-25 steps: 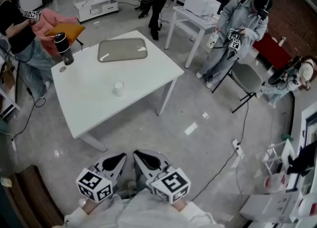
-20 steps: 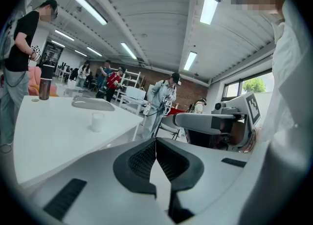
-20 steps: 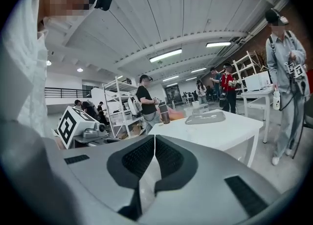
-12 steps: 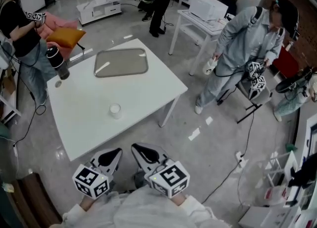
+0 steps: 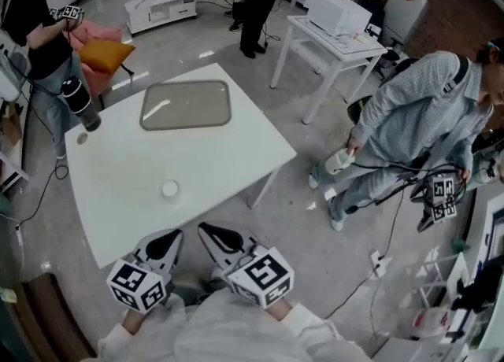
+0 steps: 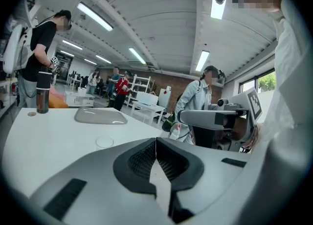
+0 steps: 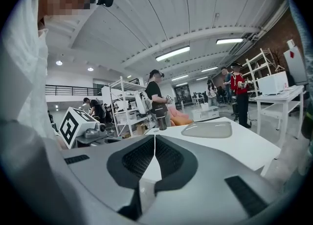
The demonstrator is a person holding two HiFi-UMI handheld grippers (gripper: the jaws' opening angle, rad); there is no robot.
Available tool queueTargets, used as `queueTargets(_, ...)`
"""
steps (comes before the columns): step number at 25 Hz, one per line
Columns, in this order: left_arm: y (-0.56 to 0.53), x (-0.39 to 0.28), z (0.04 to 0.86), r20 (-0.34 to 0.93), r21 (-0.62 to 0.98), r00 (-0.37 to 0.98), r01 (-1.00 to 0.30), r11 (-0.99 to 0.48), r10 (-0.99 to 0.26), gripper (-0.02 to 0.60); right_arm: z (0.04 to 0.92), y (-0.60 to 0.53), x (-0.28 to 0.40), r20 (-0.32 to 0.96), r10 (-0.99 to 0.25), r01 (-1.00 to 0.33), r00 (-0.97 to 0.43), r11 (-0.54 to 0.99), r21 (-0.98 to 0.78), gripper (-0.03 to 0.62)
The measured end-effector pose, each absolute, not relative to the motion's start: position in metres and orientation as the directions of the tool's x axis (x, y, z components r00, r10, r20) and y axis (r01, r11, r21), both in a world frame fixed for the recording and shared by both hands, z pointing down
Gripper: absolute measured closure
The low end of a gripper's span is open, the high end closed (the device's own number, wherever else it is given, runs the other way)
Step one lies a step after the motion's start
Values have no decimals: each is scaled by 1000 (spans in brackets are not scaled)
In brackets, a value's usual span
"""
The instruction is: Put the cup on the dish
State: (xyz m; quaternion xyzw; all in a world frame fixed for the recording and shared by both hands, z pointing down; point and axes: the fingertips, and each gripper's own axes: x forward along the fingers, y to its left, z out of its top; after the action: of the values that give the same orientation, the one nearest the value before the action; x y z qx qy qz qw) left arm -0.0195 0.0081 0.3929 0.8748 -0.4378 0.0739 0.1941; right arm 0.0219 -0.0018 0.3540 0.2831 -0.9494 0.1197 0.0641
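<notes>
A small white cup [image 5: 170, 189] stands near the front of the white table [image 5: 236, 156]. The grey dish [image 5: 185, 105], a shallow rounded tray, lies at the table's far side, well apart from the cup. My left gripper [image 5: 175, 234] and right gripper [image 5: 203, 229] hang side by side close to my body, just off the table's near edge, both shut and empty. In the left gripper view the shut jaws point at the cup [image 6: 104, 142], with the dish [image 6: 100, 116] beyond it. The right gripper view shows the dish [image 7: 208, 130] past its shut jaws.
A black tumbler [image 5: 79, 105] stands at the table's left corner with a small round lid [image 5: 82, 138] beside it. A person in black [image 5: 35, 30] stands there. A person in grey [image 5: 409, 132] walks on the right, trailing cables. Another white table [image 5: 335, 34] stands behind.
The head view has swung, so the table sits further left and lower. The person in grey has walked nearer along the right. Both grippers stay shut by my body.
</notes>
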Motion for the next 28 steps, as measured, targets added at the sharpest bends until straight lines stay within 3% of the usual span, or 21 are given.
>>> queueTargets(17, -18, -18, 396, 339, 228, 636, -770, -595, -693, 572, 360, -19, 24, 213, -562, -600, -799, 766, -230, 579)
queueTargets(28, -30, -41, 398, 341, 249, 605, -796, -551, -720, 571, 373, -28, -3, 237, -535, -584, -811, 770, -259, 579)
